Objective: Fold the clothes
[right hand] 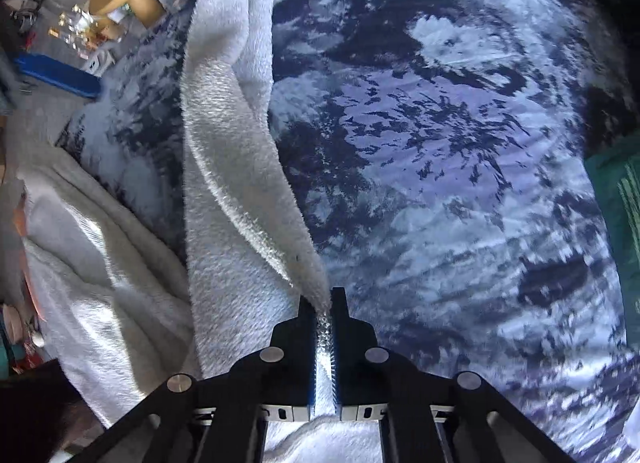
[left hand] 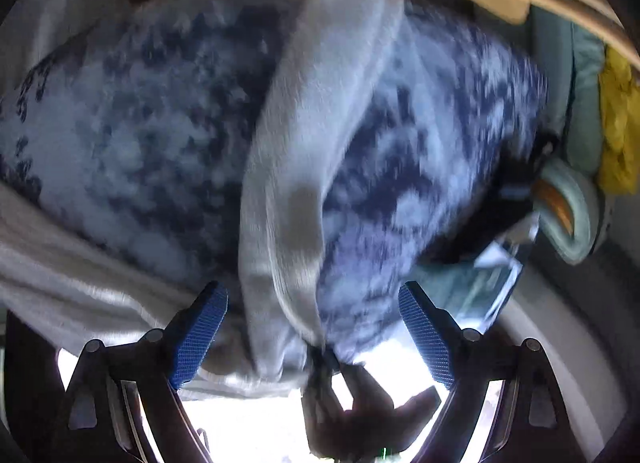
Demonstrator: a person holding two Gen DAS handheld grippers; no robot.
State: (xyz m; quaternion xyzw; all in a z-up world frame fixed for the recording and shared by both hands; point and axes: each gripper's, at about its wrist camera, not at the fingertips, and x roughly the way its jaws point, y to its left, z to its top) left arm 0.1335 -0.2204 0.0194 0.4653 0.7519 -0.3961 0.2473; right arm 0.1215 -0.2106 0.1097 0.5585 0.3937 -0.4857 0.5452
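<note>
Blue-patterned bedspread [right hand: 440, 143], one white towel [right hand: 232, 183], right hand-held gripper [right hand: 323, 303] pinching

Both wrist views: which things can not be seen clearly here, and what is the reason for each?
- White towel: full shape unknown; the right view's edges cut it off.
- Left gripper: open, but the left view is motion-blurred, so contact with the towel is unclear.
- Right gripper: shut on the towel; the pinched edge is hidden between its fingers.
- Blue patterned cloth: garment or sheet cannot be told.
- Yellow item: blurred, at the frame edge.
</note>
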